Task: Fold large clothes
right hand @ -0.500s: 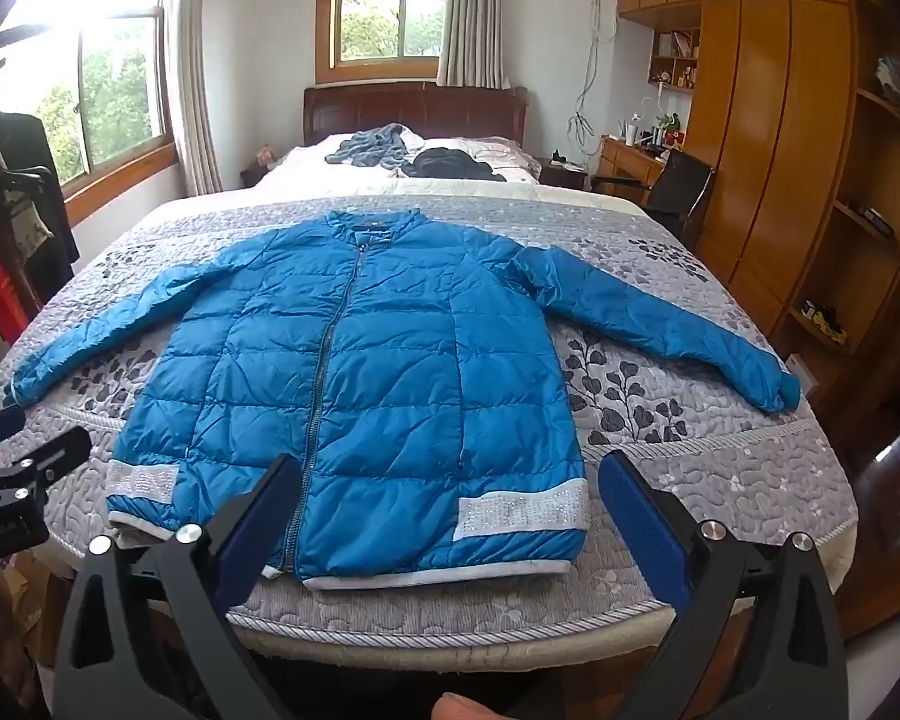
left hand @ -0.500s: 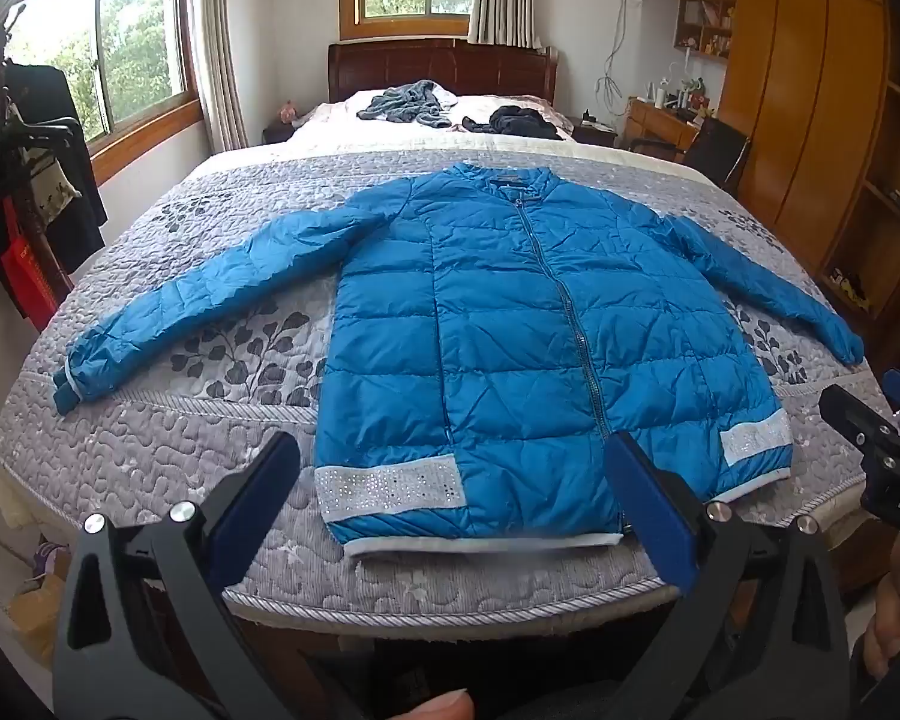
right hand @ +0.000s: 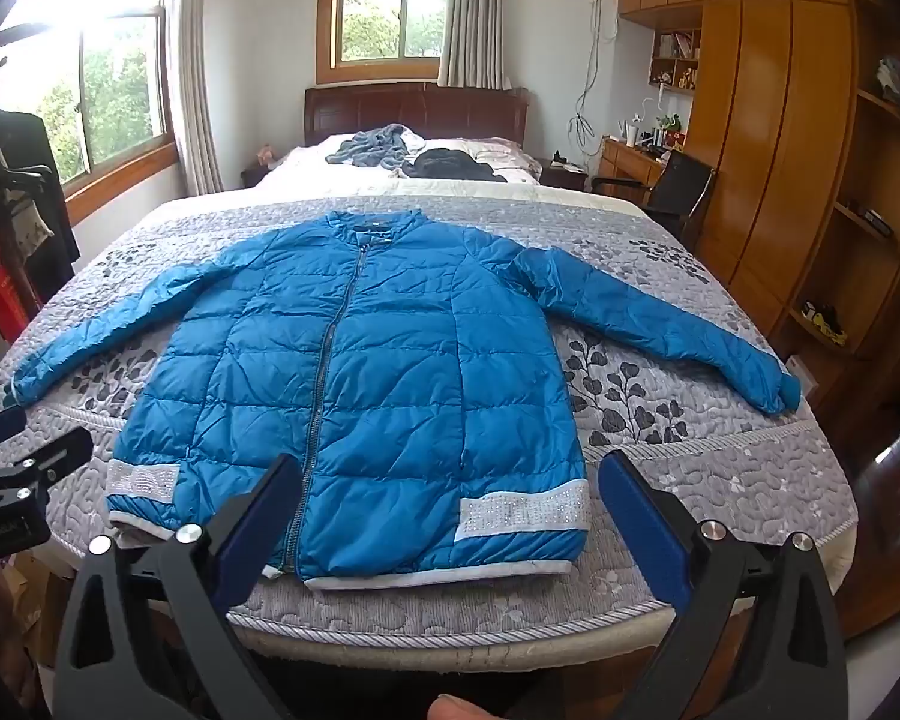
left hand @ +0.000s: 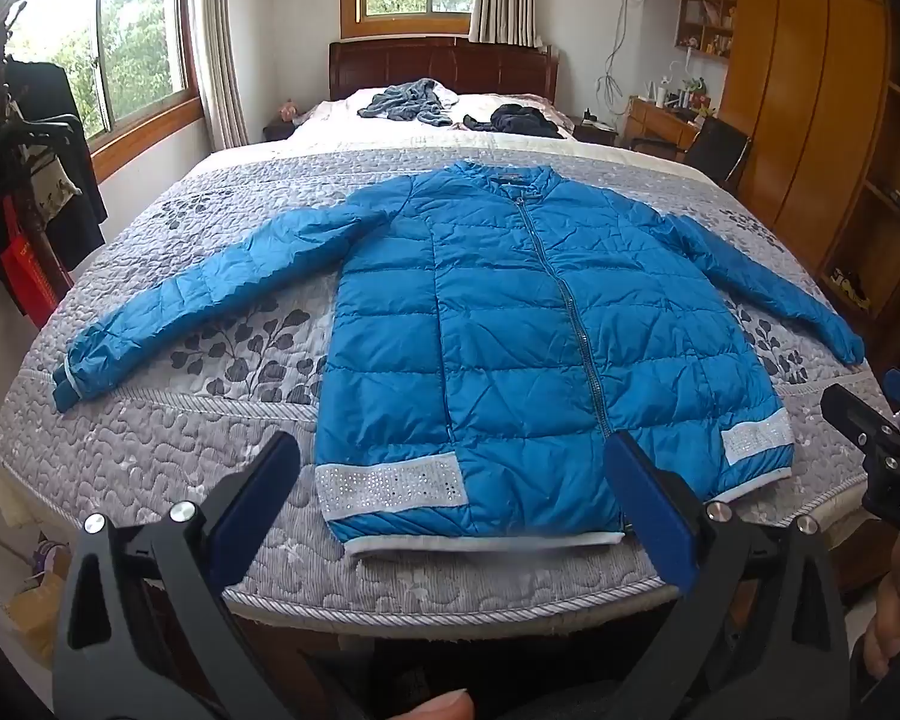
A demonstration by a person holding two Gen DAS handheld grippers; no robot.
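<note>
blue jacket point(left hand: 510, 330) flat on bed point(left hand: 150, 450); right gripper point(left hand: 870, 414) print "DAS"; jaws apart

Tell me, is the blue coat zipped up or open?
Zipped up. The blue coat lies flat on the bed, and its zipper runs closed from collar to hem, the two front halves meeting.

The only readable lettering is "DAS" in white, cut off at the frame edge, on the black body of the right hand-held gripper point(left hand: 894, 456) at about 3 o'clock in the left wrist view. In the right wrist view, the left hand-held gripper point(right hand: 6, 480), at about 9 o'clock, carries pale print too blurred to read.
</note>
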